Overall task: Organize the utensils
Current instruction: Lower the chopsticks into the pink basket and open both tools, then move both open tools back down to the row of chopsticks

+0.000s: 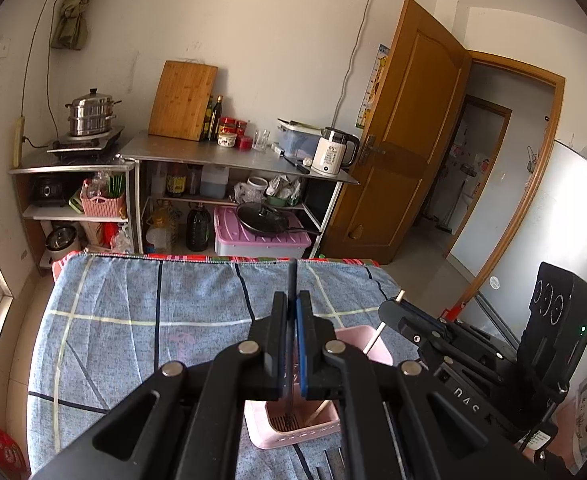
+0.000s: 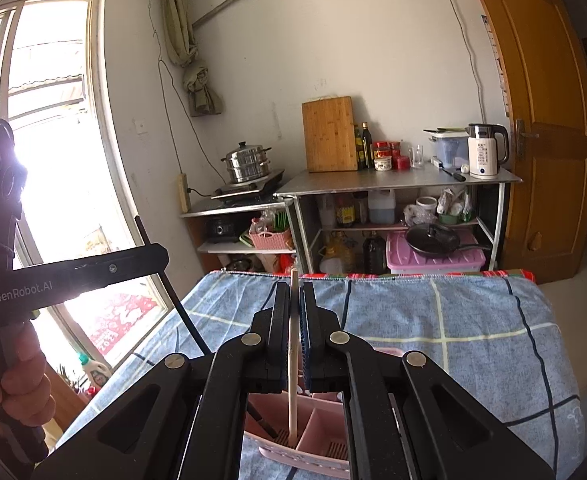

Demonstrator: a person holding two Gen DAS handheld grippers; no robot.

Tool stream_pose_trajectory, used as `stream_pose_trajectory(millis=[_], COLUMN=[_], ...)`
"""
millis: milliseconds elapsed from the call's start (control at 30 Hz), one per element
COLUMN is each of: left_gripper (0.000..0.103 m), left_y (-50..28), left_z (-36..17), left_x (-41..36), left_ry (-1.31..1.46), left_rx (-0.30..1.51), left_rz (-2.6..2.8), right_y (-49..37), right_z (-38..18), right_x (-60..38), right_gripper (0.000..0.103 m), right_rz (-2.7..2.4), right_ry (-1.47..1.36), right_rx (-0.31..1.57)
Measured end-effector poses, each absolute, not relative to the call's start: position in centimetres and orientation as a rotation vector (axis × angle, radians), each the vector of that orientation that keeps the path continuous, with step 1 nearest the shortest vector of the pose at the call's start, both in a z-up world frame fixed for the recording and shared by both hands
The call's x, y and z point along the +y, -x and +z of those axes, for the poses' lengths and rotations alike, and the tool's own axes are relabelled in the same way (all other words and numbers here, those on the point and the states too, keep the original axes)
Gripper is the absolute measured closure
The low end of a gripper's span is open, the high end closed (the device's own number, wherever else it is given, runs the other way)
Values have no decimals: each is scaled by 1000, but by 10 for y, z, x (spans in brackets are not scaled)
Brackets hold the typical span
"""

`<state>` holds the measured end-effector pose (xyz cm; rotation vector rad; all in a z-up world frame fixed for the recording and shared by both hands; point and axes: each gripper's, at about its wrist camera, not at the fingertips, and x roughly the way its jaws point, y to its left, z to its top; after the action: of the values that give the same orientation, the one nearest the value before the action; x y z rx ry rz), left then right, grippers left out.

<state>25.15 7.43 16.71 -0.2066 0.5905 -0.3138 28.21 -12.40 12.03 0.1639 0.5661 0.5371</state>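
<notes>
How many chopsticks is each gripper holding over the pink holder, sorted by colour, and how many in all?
Black chopstick, in the left gripper: 1
Pale wooden chopstick, in the right gripper: 1
Total: 2, both with their lower ends down in the pink utensil holder.

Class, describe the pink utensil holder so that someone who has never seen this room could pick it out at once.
Start at the table under the blue checked cloth. On it, just below the two tongs, stands the utensil holder, a box split into compartments with slotted floors. It is the only pink thing on the cloth, and one dark chopstick and one pale chopstick are poking down into it.
</notes>
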Motion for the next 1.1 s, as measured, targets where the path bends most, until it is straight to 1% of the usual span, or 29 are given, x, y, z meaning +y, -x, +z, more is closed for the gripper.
stream_pose_trajectory(millis=[200,267,300,333,367,467,533,733,900,1100], left_gripper=[97,92,82,72,71,69,67,65,65,65], left_y=[-255,-252,-250,-247,-242,-227,-215,-167,-127,-88], left_z=[141,142,143,145,148,159,166,174,156,113], left_x=[79,82,83,84,86,90,92,90,82,68], left_ry=[221,226,224,218,212,196,193,160,141,149], left_rx=[641,640,639,629,611,563,532,452,445,495], left_rz=[-291,-283,-272,-262,-255,-234,-222,-206,-233,-279], right_y=[-288,-286,-284,-283,-282,-274,-266,-228,-183,-138], right_z=[98,96,97,98,99,107,113,127,125,99], right_x=[-120,-121,-123,-125,-128,-138,-146,-174,-200,-228], right_gripper=[98,97,90,86,84,83,83,83,83,83], right_rz=[535,533,529,528,528,519,514,505,472,462], right_ry=[-131,-123,-123,-126,-129,-132,-129,-126,-121,-149], right_rx=[643,648,647,645,642,623,608,570,545,604])
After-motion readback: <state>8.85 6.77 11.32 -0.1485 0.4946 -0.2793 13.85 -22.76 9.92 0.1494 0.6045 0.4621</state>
